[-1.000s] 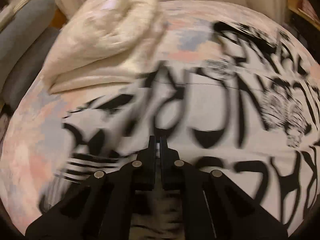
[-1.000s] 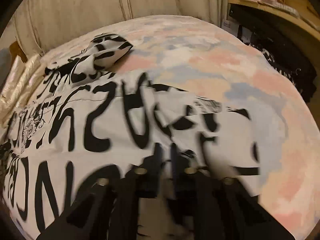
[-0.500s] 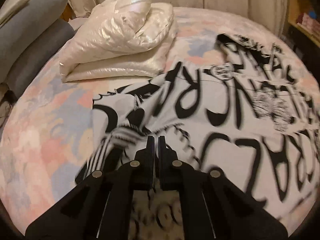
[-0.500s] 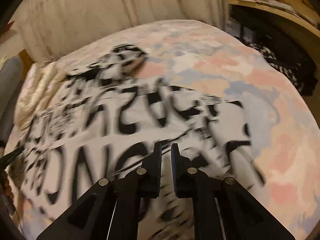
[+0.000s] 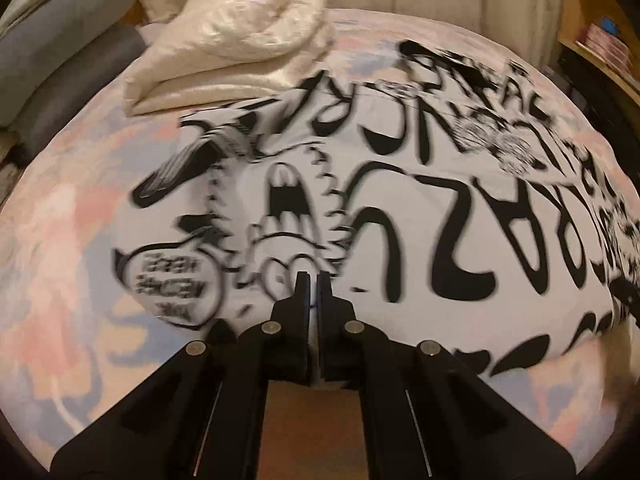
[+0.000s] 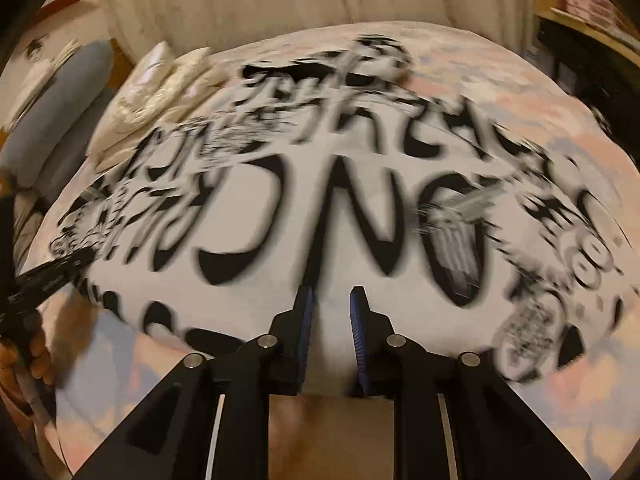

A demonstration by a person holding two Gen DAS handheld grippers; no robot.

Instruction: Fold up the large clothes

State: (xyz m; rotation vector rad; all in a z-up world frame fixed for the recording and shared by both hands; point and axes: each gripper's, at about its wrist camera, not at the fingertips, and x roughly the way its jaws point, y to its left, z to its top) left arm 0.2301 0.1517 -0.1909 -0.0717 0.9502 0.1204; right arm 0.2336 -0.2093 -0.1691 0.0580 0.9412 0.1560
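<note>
Right gripper [image 6: 330, 312] now parts narrowly off the garment [image 6: 360, 208]; left gripper [image 5: 313, 292] stays pinched on its hem — release evenly, smooth flat.

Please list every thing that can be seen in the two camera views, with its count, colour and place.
printed garment: one, white with black lettering and cartoons, spread across the bed.
bedsheet: one, pastel pink and blue, under the garment.
folded blanket: one, cream, at the far left of the bed.
cushions: grey, left of the bed, count unclear.
curtain: cream, behind the bed.
shelf: wooden, far right, holding pink boxes.
left gripper: black, fingers almost shut, at the garment's near edge.
right gripper: black, blue pads, fingers apart.
</note>
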